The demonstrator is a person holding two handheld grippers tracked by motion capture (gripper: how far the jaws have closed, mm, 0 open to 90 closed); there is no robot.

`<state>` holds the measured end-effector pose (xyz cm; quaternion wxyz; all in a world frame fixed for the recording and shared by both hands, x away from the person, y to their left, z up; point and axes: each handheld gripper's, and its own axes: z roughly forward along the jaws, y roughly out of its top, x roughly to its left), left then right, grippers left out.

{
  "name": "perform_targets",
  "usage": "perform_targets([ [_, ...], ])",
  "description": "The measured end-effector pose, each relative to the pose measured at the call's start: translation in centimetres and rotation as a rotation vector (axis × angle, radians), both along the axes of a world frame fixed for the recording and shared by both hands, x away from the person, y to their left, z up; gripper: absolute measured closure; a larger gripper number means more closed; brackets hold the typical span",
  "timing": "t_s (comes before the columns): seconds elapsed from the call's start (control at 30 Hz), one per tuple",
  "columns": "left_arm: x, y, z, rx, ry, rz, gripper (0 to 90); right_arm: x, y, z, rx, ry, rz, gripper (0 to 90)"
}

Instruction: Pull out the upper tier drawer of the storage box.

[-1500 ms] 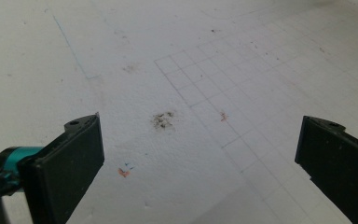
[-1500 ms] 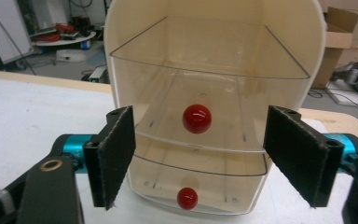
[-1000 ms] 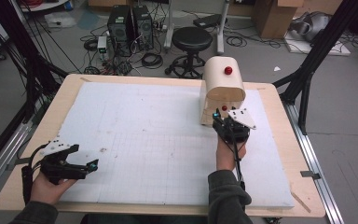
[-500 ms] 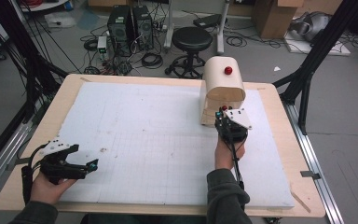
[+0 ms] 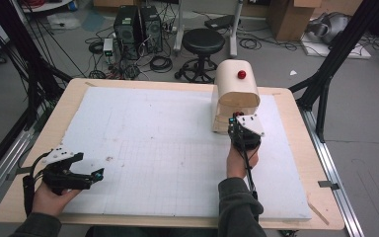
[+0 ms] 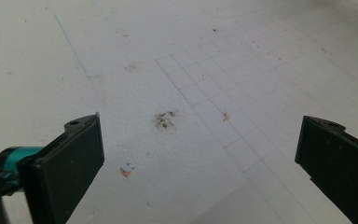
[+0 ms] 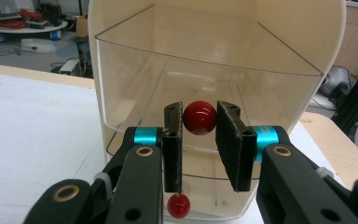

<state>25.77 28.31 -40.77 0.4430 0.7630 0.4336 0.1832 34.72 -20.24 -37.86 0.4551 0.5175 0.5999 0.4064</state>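
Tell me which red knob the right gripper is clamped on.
The upper front knob, on the clear drawer: the right gripper has just closed on it. The lower front knob hangs free below, and the top knob sits untouched.

A lab: computer towers (image 5: 138,24), floor cables (image 5: 160,63), cardboard boxes (image 5: 290,17).

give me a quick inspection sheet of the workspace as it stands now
surface: white foam board with faint grid lines and a dark smudge, on a wooden table
job's things: cream bread-bin-style box with clear drawers; upper red knob, lower red knob
clutter: nothing seen
grippers: right gripper just closed on the upper red knob; left gripper open, holding nothing
cables: cable tangle on floor
surroundings: stool, computer towers
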Motion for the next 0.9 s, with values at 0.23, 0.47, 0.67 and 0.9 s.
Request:
perform_targets([
  [0.23, 0.0, 0.07, 0.01, 0.0, 0.0, 0.002, 1.7, 0.08, 0.01, -0.07, 0.002, -0.001, -0.003, 72.4],
  [0.47, -0.02, 0.14, 0.05, 0.002, -0.002, 0.002, 1.7, 0.02, -0.12, -0.01, -0.006, 0.004, 0.002, 73.0],
  [0.67, -0.02, 0.16, 0.07, 0.001, -0.004, 0.001, 1.7, -0.1, -0.21, 0.07, -0.01, 0.01, 0.009, 73.1],
  [0.9, -0.01, 0.17, 0.05, 0.002, -0.004, 0.002, 1.7, -0.48, -0.24, 0.22, -0.015, 0.014, 0.013, 73.1],
])
